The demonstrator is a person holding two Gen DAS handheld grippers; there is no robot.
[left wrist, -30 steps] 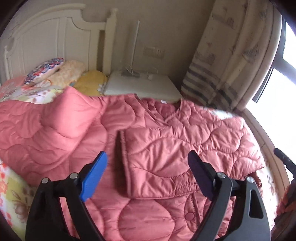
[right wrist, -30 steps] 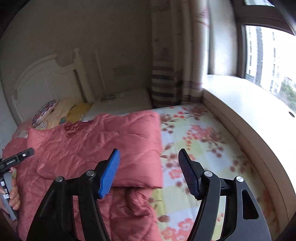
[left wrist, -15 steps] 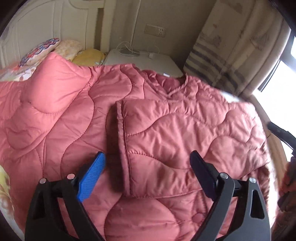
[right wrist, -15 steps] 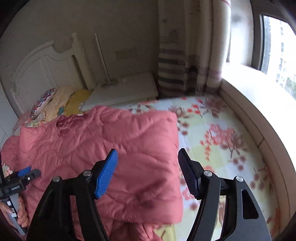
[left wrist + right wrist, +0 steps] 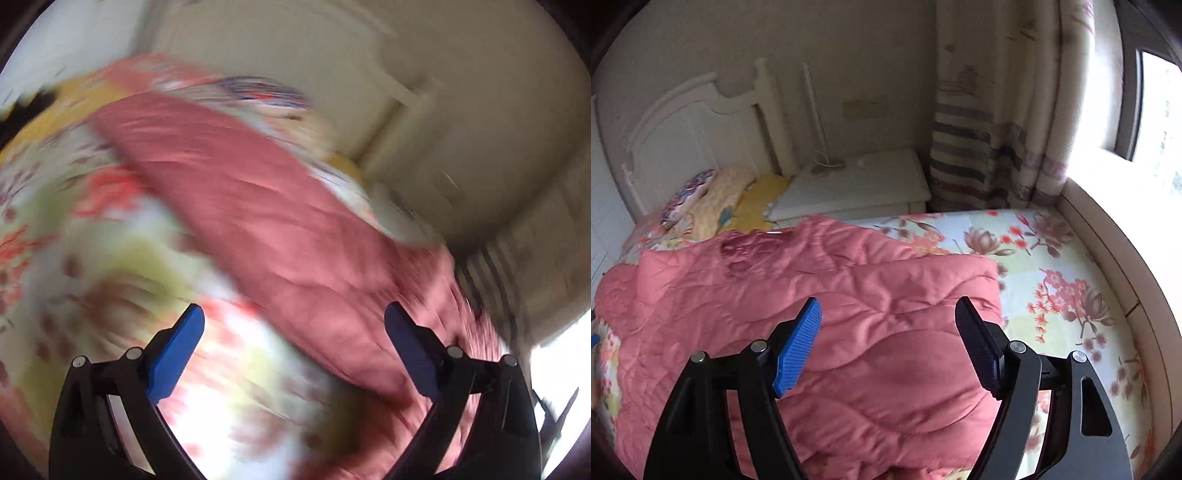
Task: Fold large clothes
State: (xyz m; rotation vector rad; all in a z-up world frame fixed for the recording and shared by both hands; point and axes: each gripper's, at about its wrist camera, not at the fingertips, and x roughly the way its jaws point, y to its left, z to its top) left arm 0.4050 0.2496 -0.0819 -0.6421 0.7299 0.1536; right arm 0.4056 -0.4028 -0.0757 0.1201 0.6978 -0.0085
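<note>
A pink quilted jacket (image 5: 812, 295) lies spread on the floral bed sheet (image 5: 1063, 280), with its right side folded over the body. My right gripper (image 5: 888, 345) is open and empty, hovering above the folded part. The left wrist view is heavily motion-blurred: the jacket (image 5: 280, 229) runs as a pink band from upper left to lower right across the sheet (image 5: 110, 266). My left gripper (image 5: 293, 349) is open and empty, over the jacket's edge where it meets the sheet.
A white headboard (image 5: 698, 133) and pillows (image 5: 716, 195) are at the far left. A white nightstand (image 5: 857, 184) stands beside striped curtains (image 5: 990, 140). A beige ledge (image 5: 1123, 266) and bright window (image 5: 1160, 103) border the bed on the right.
My left gripper swung sharply left and tilted, blurring its view; it now sees the sheet beside the jacket. My right gripper moved closer over the folded jacket.
</note>
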